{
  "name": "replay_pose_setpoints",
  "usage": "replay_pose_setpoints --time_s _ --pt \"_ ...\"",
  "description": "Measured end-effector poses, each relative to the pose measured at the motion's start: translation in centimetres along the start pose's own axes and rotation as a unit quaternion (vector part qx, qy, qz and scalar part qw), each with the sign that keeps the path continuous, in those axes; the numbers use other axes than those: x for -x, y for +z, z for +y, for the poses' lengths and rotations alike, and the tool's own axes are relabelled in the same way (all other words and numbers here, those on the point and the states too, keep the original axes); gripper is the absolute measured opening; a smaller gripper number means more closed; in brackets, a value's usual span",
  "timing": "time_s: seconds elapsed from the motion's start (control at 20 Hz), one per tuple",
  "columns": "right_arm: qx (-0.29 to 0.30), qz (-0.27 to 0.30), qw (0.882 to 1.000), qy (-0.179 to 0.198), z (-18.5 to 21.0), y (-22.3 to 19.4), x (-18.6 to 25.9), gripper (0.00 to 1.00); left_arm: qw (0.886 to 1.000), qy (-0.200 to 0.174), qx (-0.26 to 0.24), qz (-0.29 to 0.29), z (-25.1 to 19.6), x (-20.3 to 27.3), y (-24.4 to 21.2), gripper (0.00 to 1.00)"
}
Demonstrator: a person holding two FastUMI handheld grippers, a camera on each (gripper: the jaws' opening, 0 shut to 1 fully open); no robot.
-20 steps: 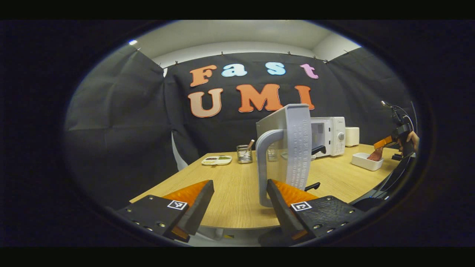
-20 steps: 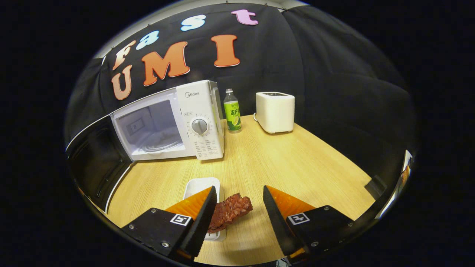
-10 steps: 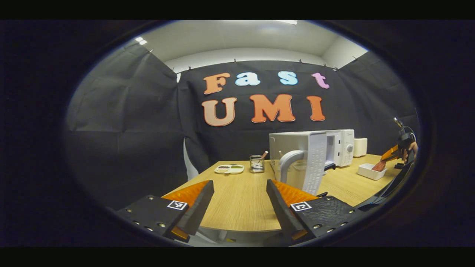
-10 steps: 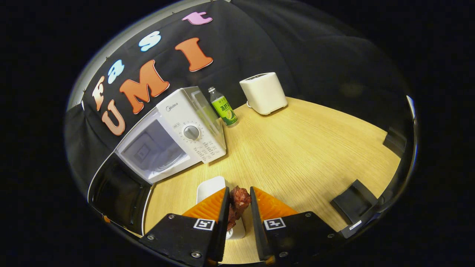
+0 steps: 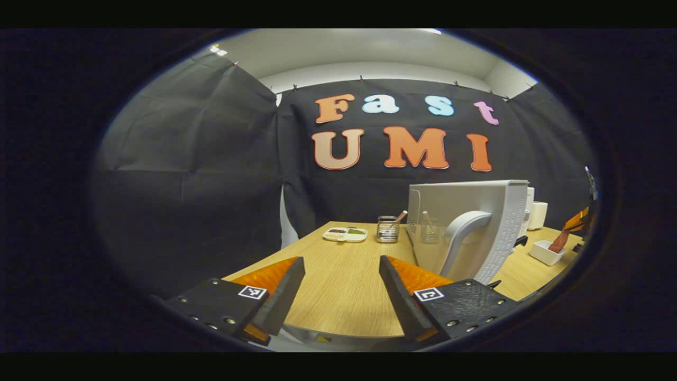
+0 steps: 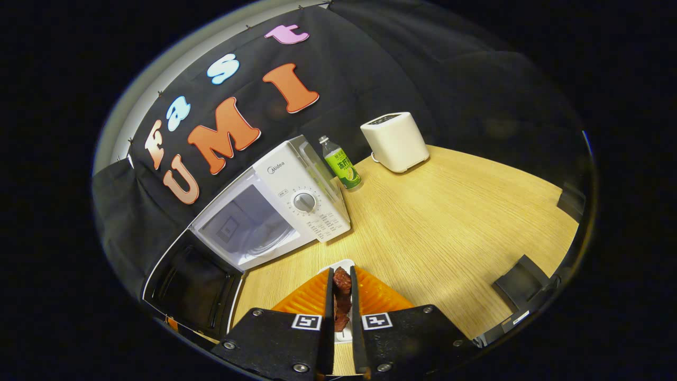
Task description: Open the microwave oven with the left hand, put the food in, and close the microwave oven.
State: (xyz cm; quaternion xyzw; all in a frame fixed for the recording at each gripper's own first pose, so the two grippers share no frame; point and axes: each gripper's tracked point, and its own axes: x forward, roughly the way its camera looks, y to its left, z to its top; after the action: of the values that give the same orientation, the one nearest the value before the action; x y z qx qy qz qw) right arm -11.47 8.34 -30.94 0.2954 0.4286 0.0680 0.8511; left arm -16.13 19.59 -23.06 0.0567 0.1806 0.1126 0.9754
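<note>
**Right tool has closed on the food; microwave door stands open**

In the right gripper view, the right tool [image 6: 338,296] now has both fingers pressed on a dark red piece of food [image 6: 341,280] — half a second ago the fingers were nearly closed around it, and a second ago they stood wide apart. The food sits between the fingers, directly above a small white tray [image 6: 345,263] that peeks out at 12 o'clock from the tips; whether the food has lifted clear of the tray cannot be told.

Outward, at about 10 o'clock, the white microwave oven [image 6: 296,196] rests on the wooden surface [image 6: 449,227], its cavity exposed and its door [image 6: 193,288] swung fully out at 9 o'clock. A green-labelled bottle [image 6: 342,168] and a white toaster [image 6: 395,141] stand beyond, at 12 to 1 o'clock.

In the left gripper view, the left tool [image 5: 341,280] is spread open and holds nothing — it has drawn back from the door handle [image 5: 465,238], which a second ago lay just beside its right finger and now stands at 2 o'clock.

As a judgement: opening is done, the food is secured, and carrying it into the cavity comes next.
</note>
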Motion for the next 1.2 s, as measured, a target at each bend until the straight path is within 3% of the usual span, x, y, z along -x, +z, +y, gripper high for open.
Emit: replay_pose_setpoints --time_s 0.3,0.55,0.85,1.0,1.2 --pt "0.021 -0.051 0.998 0.010 3.4 3.1 0.4 0.13 1.000 0.005 -0.006 0.003 0.3 -1.3 -0.1 0.85" --pt "0.032 -0.087 0.995 0.035 8.8 5.4 -1.2 0.13 1.000 0.004 -0.014 0.022 0.1 -2.0 -0.9 0.89" --pt "0.009 -0.153 0.985 0.077 15.8 7.7 -3.9 0.13 1.000 0.011 -0.013 0.023 0.6 -2.0 -1.0 0.90" --pt "-0.015 -0.158 0.983 0.097 18.6 7.7 -6.0 0.13 0.999 0.017 -0.015 0.025 1.2 -1.9 -0.9 0.90" --pt "-0.056 -0.160 0.982 0.086 20.1 6.9 -9.7 0.13 0.999 0.029 -0.025 0.027 2.2 -1.8 -1.0 0.90"
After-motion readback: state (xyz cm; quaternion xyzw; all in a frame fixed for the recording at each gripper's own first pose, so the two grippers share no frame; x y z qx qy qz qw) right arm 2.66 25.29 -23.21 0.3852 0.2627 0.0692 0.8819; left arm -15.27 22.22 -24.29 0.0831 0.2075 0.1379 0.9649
